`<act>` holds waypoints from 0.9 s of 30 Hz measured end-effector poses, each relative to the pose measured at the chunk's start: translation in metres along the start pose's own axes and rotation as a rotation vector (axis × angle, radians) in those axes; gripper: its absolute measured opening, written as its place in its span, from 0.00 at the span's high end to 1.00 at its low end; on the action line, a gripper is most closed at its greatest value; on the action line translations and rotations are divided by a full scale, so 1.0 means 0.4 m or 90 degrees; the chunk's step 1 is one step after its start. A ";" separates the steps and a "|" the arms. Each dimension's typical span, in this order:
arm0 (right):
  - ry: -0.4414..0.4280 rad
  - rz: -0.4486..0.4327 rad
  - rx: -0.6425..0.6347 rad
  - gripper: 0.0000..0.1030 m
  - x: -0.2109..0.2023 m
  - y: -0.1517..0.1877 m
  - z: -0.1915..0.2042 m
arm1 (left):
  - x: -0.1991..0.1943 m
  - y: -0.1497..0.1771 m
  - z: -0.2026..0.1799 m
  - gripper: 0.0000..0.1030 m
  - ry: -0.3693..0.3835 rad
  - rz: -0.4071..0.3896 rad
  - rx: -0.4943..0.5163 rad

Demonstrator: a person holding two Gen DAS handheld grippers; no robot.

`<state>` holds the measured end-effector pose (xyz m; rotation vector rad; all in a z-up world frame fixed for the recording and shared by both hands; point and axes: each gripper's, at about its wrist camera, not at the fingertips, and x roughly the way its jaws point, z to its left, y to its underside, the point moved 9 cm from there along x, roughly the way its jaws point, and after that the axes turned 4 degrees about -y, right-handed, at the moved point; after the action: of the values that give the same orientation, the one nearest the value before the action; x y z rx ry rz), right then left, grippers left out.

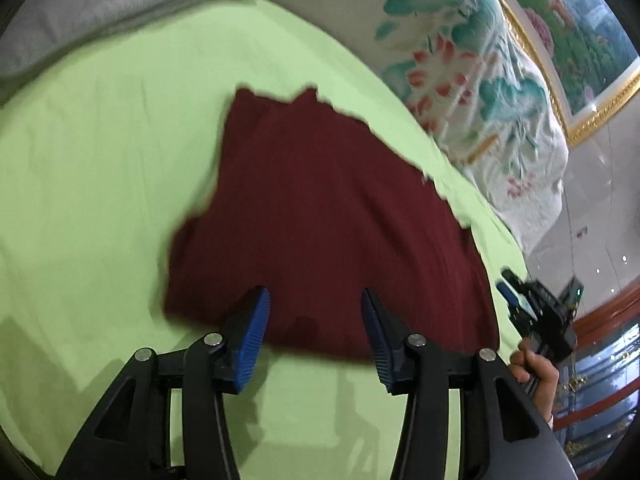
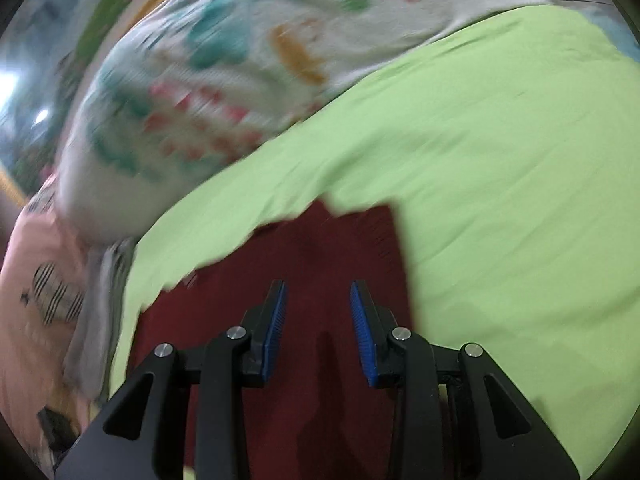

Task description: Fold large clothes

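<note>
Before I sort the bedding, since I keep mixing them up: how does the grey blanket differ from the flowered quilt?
The grey blanket is plain, while the flowered quilt carries teal leaves and red blossoms on white. The blanket lies folded in flat layers; the quilt is bunched in a rumpled heap. In the left view the blanket sits at the far left, the quilt along the right. Both rest at the edges of the green sheet.

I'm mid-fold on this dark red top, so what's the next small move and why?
Probably lower the left claw onto the near edge of the dark red garment and close. Both it and the right claw are open and empty, and the garment lies flat on the green sheet.
</note>
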<state>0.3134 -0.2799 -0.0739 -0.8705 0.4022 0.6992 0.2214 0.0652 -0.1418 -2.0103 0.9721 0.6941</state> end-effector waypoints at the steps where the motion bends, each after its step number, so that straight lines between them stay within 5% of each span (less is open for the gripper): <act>1: -0.009 0.011 -0.010 0.67 0.009 0.021 0.020 | 0.001 0.026 -0.004 0.49 0.004 0.010 -0.003; 4: -0.031 0.055 -0.042 0.69 0.041 0.108 0.095 | 0.010 0.084 -0.009 0.38 0.011 0.024 -0.022; 13: -0.099 0.113 -0.130 0.75 0.166 0.195 0.312 | 0.050 0.096 0.002 0.36 0.010 0.007 -0.106; 24: -0.056 0.125 -0.149 0.78 0.298 0.256 0.298 | 0.075 0.027 0.021 0.36 0.006 -0.039 -0.150; 27: -0.071 0.130 -0.139 0.78 0.300 0.255 0.291 | 0.087 -0.015 0.031 0.46 -0.014 -0.062 -0.155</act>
<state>0.3320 -0.0939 -0.1319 -0.9995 0.3211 0.9893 0.2441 0.0642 -0.1718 -2.2397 0.8018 0.8114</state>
